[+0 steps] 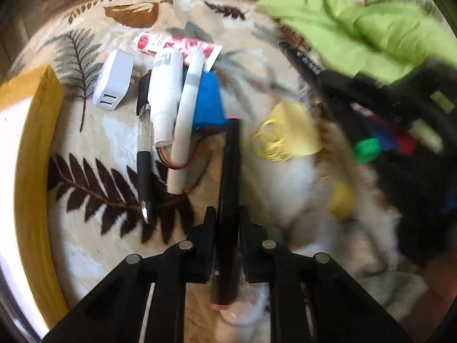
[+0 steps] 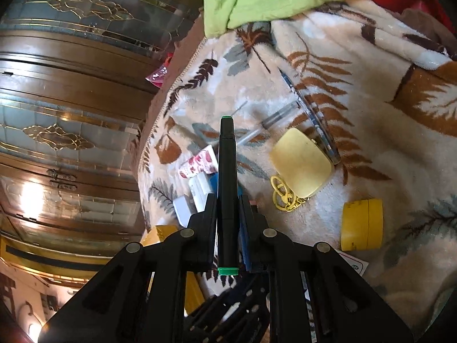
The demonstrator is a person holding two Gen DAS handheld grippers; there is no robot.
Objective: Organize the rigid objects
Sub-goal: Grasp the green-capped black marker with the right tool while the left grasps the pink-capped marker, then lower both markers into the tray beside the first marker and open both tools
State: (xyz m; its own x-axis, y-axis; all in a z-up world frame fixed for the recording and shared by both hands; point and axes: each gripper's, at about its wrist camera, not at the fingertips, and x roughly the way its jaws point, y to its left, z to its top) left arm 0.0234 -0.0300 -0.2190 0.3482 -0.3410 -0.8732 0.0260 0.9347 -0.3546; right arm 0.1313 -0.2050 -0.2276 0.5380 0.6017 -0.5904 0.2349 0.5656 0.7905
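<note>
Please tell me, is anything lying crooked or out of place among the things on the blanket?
Yes. The white bottle, white pen and blue block lie heaped across each other, not side by side. A thin red wire pokes out loose beneath them. The yellow case lies apart, its chain in a tangle.

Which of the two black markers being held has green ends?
The marker in the right tool: green caps at both ends. The left tool holds a marker with pink ends.
</note>
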